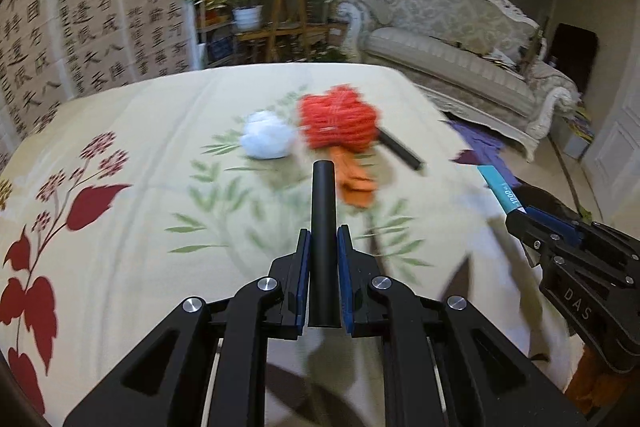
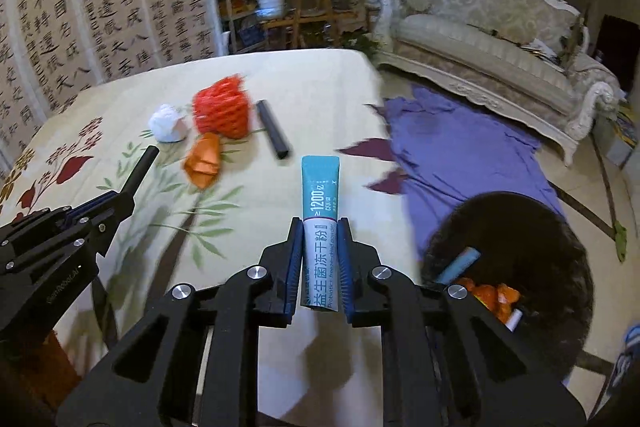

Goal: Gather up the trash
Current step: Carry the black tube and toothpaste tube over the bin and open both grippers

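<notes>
The left gripper (image 1: 324,247) is clamped on a matte black tube (image 1: 323,219) pointing forward over the floral-clothed bench (image 1: 140,227). The right gripper (image 2: 320,243) pinches a teal-and-white sachet (image 2: 320,223) printed "1200". On the bench lie a white paper wad (image 2: 168,125), red foam net (image 2: 221,113), crumpled orange paper (image 2: 203,163) and another black tube (image 2: 273,133). A black bin (image 2: 520,247) sits beside, holding scraps.

On the tabletop (image 2: 320,87), a paper wad (image 2: 168,123), a net ball (image 2: 221,109) and a tube (image 2: 273,129) are ranged in a row from left to right, the wad and the ball close together. A folded paper piece (image 2: 203,163) is placed just in front of the net ball. A bin (image 2: 516,267) is set on the floor to the right of the tabletop, with scraps held inside it. A cloth (image 2: 460,147) is spread on the floor behind the bin, and a sofa (image 2: 492,39) is found beyond the cloth.
</notes>
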`<state>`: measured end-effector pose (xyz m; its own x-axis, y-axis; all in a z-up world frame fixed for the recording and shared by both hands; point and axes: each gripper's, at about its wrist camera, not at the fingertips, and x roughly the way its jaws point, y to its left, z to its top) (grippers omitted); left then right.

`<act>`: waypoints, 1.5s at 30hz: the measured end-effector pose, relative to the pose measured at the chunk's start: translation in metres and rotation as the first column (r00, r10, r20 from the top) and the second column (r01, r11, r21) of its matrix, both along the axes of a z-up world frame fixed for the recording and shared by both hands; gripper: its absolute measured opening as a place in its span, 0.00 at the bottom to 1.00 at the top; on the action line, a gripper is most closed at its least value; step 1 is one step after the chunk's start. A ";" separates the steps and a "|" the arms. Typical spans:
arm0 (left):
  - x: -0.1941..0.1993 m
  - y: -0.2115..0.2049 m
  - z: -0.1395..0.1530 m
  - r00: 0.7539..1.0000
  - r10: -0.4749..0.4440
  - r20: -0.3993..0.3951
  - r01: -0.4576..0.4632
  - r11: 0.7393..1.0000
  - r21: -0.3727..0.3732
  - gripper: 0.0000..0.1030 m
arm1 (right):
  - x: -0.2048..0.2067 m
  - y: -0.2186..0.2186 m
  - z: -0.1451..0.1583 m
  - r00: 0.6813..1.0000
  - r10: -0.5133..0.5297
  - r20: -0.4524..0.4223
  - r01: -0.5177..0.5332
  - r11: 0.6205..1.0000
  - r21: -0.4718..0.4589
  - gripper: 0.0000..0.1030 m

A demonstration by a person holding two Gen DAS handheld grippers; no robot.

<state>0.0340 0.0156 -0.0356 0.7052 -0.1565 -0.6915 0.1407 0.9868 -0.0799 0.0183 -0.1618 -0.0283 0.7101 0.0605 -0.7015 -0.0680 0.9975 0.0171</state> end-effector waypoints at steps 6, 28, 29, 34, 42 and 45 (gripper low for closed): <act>-0.001 -0.043 0.008 0.995 -0.095 0.024 0.095 0.996 0.001 0.14 | -0.015 -0.049 0.003 0.993 -0.118 0.022 0.118 0.993 -0.023 0.16; 0.005 -0.191 0.007 0.942 -0.332 0.050 0.329 0.943 0.050 0.14 | -0.033 -0.170 -0.016 0.931 -0.363 0.033 0.364 0.931 -0.011 0.16; 0.005 -0.194 0.006 0.941 -0.336 0.048 0.333 0.941 0.052 0.14 | -0.032 -0.174 -0.018 0.928 -0.370 0.033 0.370 0.929 -0.012 0.17; 0.010 -0.211 0.000 0.934 -0.356 0.039 0.353 0.933 0.072 0.14 | -0.030 -0.188 -0.022 0.920 -0.390 0.032 0.391 0.921 -0.005 0.17; 0.018 -0.231 -0.007 0.926 -0.376 0.026 0.372 0.923 0.097 0.14 | -0.026 -0.203 -0.031 0.909 -0.417 0.022 0.416 0.909 0.009 0.17; 0.021 -0.235 -0.009 0.928 -0.372 0.017 0.368 0.923 0.114 0.22 | -0.024 -0.207 -0.034 0.905 -0.426 0.020 0.426 0.905 0.015 0.18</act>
